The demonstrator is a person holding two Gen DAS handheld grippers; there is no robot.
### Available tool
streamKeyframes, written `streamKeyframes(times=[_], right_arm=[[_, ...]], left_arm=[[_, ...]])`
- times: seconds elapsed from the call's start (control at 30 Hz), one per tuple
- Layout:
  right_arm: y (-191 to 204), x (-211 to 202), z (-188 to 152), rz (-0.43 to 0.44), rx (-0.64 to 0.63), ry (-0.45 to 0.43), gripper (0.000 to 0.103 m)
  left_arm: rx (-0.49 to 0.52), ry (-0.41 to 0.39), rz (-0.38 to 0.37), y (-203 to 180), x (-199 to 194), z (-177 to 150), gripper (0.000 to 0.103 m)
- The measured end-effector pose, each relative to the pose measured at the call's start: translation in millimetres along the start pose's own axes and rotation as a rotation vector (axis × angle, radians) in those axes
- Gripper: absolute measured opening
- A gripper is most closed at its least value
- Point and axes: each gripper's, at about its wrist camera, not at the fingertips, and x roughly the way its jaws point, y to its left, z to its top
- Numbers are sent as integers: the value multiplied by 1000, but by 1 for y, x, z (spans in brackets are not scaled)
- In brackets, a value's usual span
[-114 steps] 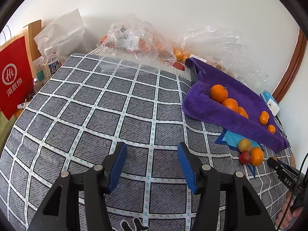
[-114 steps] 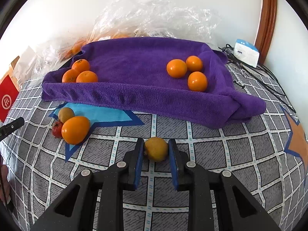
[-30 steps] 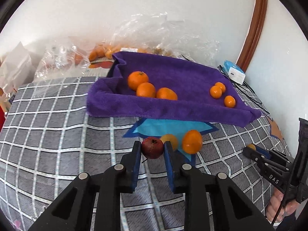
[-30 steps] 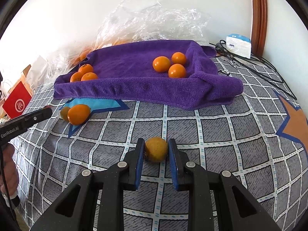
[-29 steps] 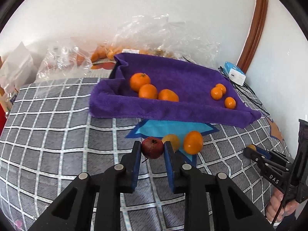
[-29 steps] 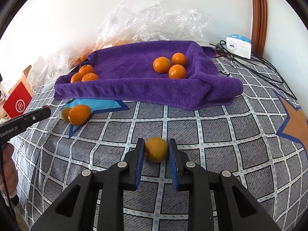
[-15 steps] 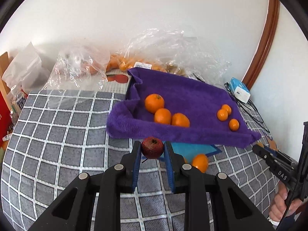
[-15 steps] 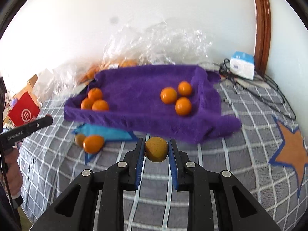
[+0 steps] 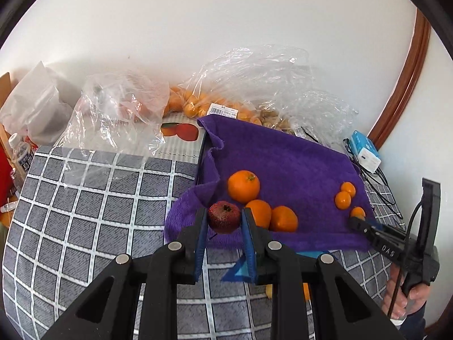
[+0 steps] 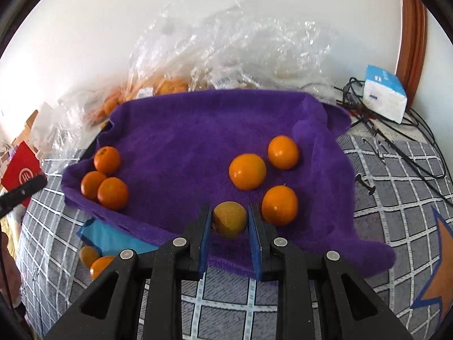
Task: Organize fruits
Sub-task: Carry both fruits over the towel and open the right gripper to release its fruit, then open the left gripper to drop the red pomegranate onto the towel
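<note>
Here the left gripper (image 9: 223, 223) has its blue-padded jaws closed narrowly on a small dark red, rough-skinned round fruit (image 9: 224, 217), whose speckled skin and dark puckered calyx face the camera; the fruit is held above the near left edge of the purple terry towel (image 9: 283, 153), just beside three large orange tangerines (image 9: 243, 186) clustered on the cloth. In the same view three smaller orange fruits (image 9: 343, 200) sit together toward the towel's right side, close to the tip of the right gripper (image 9: 357, 222), which reaches in from the right. From the right wrist, the right gripper (image 10: 230, 222) holds a dull yellow-brown round fruit (image 10: 230, 219) between its blue pads, the jaws gripping it at both sides; its skin is matte and faintly mottled, duller than the glossy oranges around it. It hangs over the near part of the purple towel, just beside one bright orange fruit (image 10: 279, 204) at its right. Two more oranges lie a little farther back, and the trio of tangerines (image 10: 107, 159) rests at the towel's left edge. The towel lies on a grey cloth with a white grid pattern (image 9: 85, 215), and clear crinkled plastic bags (image 10: 226, 48) with more fruit are piled behind it against the white wall.
</note>
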Motion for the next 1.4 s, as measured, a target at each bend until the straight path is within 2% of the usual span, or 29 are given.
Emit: streamKeyframes(times=[0.13,0.37,0.57,0.83,1.03,1.13,1.17,1.2,1.27,1.4], right_arm=[[-1,9,-2,7,3,13,25],[-3,14,1,18,5,23,27],[-3,8,-1,28,11,23,32],[-12,-14,-12,4,38,-26,34],[-13,-22,-13,-12,74,-31,34],[-10,-28,-16,-35,78,-38,34],[-8,-30,-17,-42,77,-39,35],[-6,-32,-18,-49,76,-39,35],[-1,-37,-20,-55,73,-36,35],[12,-48,-26,-78,65,-42,35]], left_arm=[[-24,25,-28,1,15,6,23],[-26,49,-11,-7,44,11,23],[-38,117,8,-7,67,12,23],[-25,137,38,-9,77,11,23],[-36,152,28,-8,80,13,23],[-35,158,-6,-6,74,14,29],[-42,153,-18,-5,69,13,36],[-52,140,-42,-4,62,13,49],[-58,114,-73,-4,49,11,58],[-25,93,-77,-1,27,3,58]])
